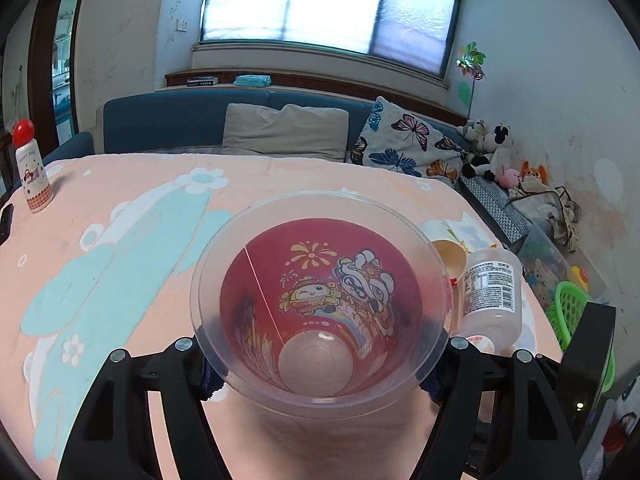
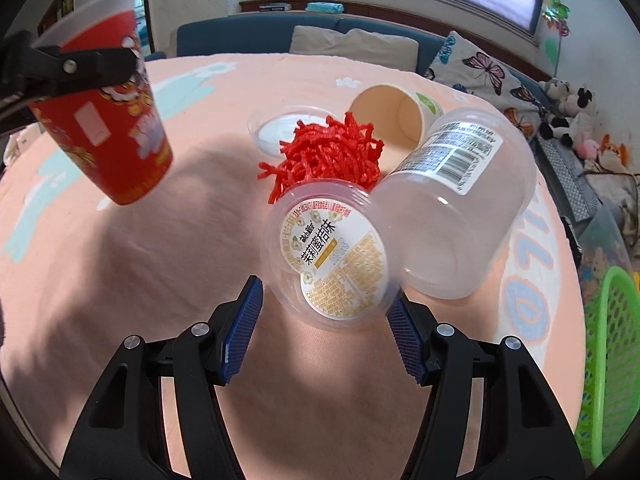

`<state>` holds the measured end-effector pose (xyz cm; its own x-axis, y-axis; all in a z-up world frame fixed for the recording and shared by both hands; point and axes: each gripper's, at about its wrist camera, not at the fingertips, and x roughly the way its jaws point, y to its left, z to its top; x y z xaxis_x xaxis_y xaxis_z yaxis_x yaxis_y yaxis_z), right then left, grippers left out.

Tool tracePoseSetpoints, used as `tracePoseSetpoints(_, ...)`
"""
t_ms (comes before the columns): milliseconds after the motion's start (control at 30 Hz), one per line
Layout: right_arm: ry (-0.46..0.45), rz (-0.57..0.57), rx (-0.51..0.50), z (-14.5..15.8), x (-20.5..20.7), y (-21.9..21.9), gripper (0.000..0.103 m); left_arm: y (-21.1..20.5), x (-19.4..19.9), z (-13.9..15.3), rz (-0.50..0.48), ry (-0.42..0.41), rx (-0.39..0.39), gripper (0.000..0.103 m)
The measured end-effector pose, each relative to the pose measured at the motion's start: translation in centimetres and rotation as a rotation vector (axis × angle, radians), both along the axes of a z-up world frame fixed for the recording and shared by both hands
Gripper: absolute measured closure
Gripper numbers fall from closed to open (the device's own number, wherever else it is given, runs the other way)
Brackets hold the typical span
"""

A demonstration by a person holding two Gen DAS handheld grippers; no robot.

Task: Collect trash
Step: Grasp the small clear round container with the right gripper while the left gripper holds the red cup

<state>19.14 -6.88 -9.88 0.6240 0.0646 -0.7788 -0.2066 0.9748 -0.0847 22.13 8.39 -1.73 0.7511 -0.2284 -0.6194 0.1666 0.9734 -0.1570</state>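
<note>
Pink tablecloth [image 2: 120,280]: only right view shows red netting [image 2: 328,152].

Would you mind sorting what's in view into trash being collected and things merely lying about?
Trash to collect:
red cup, held in the left gripper
labelled clear tub, between the right gripper's pads
clear jar
paper cup
red shreds
clear lid

Just lying about:
red-capped bottle
cushions
plush toys
green basket

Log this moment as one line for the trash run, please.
left gripper: holding red cup off table | right gripper: open around small clear tub | beside it: red shreds, paper cup, clear jar
</note>
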Motion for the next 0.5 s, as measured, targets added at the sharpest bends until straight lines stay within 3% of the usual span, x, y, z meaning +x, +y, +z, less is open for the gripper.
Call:
tracePoseSetpoints(233,-0.005,-0.035,-0.001,-1.0,0.7,-0.1,0.042,0.6,0.5,-0.6,0.006,0.015,-0.011,0.033)
tracePoseSetpoints(500,-0.014,0.001,0.047,0.1,-0.2,-0.6,0.043,0.2,-0.1,-0.3,0.007,0.007,-0.006,0.033)
